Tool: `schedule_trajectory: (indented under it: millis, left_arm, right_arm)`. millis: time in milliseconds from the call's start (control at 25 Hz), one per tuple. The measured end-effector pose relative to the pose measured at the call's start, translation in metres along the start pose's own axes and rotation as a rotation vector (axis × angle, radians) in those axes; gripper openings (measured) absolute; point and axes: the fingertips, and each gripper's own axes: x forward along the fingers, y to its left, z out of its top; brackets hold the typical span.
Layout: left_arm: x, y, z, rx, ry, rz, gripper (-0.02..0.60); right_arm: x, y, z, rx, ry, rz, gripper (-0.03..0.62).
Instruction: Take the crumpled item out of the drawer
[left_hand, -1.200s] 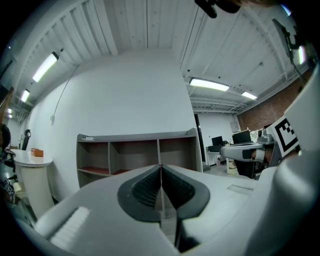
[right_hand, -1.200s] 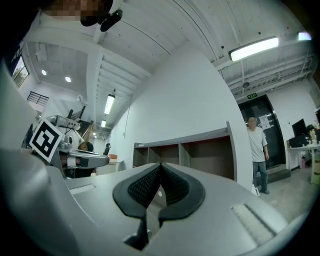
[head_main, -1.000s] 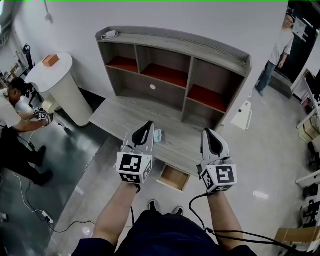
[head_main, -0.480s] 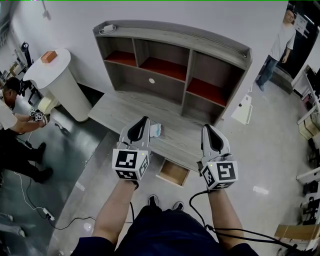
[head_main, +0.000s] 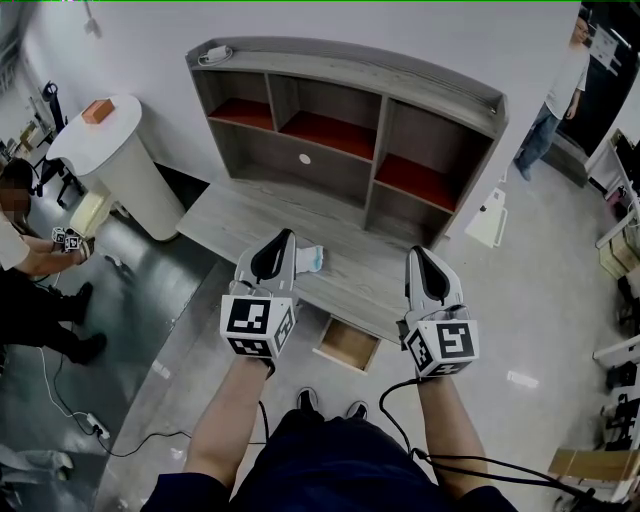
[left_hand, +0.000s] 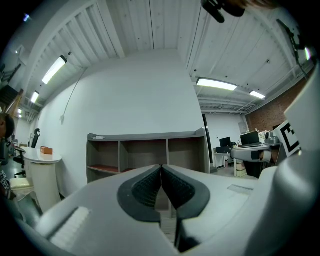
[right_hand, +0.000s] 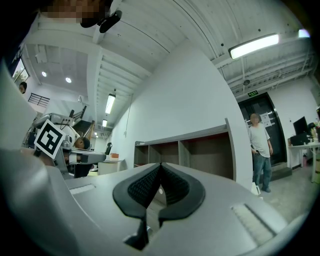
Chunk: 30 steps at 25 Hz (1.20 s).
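A crumpled white and pale blue item (head_main: 311, 259) lies on the grey desk top (head_main: 240, 225), just right of my left gripper's tip. The drawer (head_main: 347, 346) stands open under the desk's front edge; the part of its wooden inside that shows is bare. My left gripper (head_main: 284, 236) (left_hand: 161, 168) is held above the desk, its jaws pressed together with nothing between them. My right gripper (head_main: 418, 253) (right_hand: 160, 165) hovers over the desk's right part, also shut and empty. In both gripper views only the shelf unit shows past the jaws.
A shelf unit (head_main: 350, 130) with red-floored compartments stands at the back of the desk. A white round table (head_main: 115, 165) with a small orange box is at the left. One person crouches at far left (head_main: 25, 260), another stands at back right (head_main: 560, 90). Cables lie on the floor (head_main: 90, 430).
Both grippers stay shut and have barely moved; the left one has drifted a little to the left, so the crumpled item shows more fully beside its tip.
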Motion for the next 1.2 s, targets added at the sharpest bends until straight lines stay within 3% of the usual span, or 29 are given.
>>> schedule_trajectory:
  millis: [320, 1200]
  left_arm:
    - [0.0, 0.017, 0.0, -0.007, -0.006, 0.028, 0.008]
    - [0.008, 0.031, -0.019, -0.029, 0.028, 0.007, 0.008]
  right_arm:
    - [0.0, -0.012, -0.002, 0.002, 0.002, -0.024, 0.006]
    - [0.014, -0.009, -0.016, 0.012, 0.017, -0.042, 0.006]
